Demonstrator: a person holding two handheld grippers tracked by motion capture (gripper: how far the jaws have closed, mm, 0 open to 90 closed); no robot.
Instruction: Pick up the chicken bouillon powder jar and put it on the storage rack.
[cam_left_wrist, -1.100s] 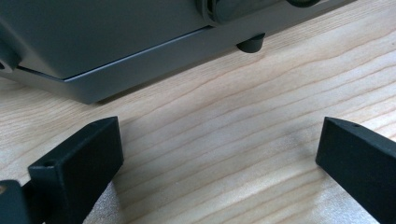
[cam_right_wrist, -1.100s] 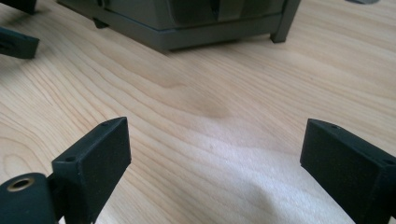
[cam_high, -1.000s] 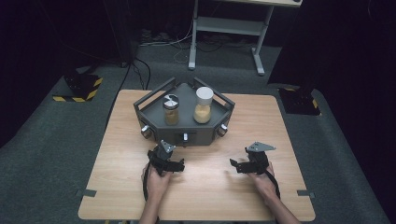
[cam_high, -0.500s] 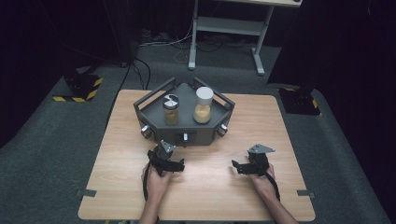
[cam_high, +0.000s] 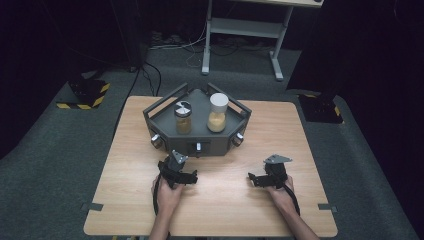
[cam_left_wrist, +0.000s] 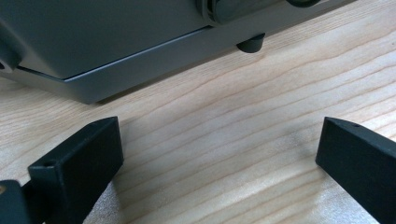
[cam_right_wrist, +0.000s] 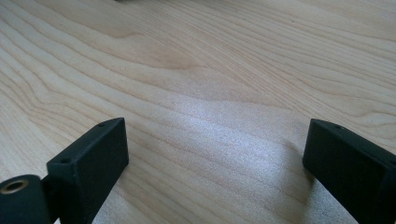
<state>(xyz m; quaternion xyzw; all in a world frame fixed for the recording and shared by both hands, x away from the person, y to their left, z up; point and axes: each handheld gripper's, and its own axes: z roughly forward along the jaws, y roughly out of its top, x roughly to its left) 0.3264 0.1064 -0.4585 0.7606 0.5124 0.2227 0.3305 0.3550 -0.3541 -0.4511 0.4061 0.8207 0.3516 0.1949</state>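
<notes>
Two jars are standing in the grey tray. I am resting my left gripper and right gripper on the table, both with jaws apart and empty; I should be approaching a jar level and straight.

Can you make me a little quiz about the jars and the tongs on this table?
1. True or false: the left tongs are clamped on a jar.
2. How many jars stand in the grey tray?
3. Which jar is taller: A, the jar with the white lid, or B, the jar with the grey and white lid?

Key:
1. False. Both the left tongs and the right tongs are open over bare wooden table.
2. Two.
3. A.
</notes>
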